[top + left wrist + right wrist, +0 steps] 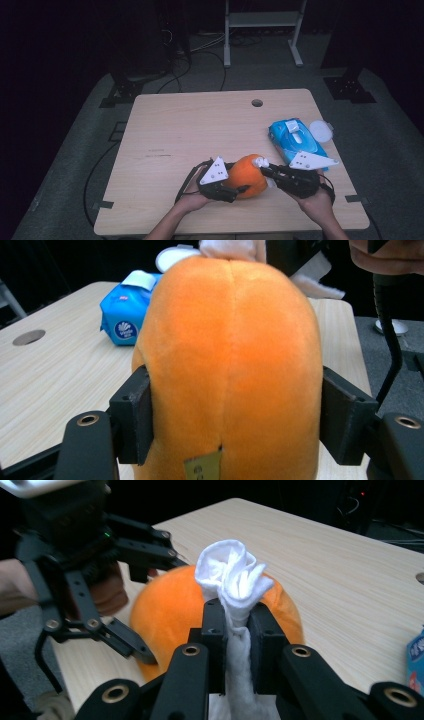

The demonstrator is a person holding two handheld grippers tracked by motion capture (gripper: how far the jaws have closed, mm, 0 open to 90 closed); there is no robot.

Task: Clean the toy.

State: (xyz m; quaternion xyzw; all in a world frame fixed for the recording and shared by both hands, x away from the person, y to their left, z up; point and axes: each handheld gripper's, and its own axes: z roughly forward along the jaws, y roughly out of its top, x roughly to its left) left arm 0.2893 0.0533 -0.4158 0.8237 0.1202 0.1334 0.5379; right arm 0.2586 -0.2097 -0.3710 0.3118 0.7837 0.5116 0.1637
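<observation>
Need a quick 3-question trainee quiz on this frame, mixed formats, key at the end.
1. True or false: the left hand-held gripper has its jaws on both sides of the round orange plush toy.
2. What does the right hand-held gripper pinch? A) blue wet-wipes pack B) crumpled white cloth wipe C) round white plastic lid
3. Fill in: the blue wet-wipes pack lies on the light wooden table near its ____ edge in the high view.

Key:
1. True; the pads press into the plush.
2. B, the crumpled white cloth wipe, held over the toy.
3. Right, beside the round white plastic lid.
</observation>
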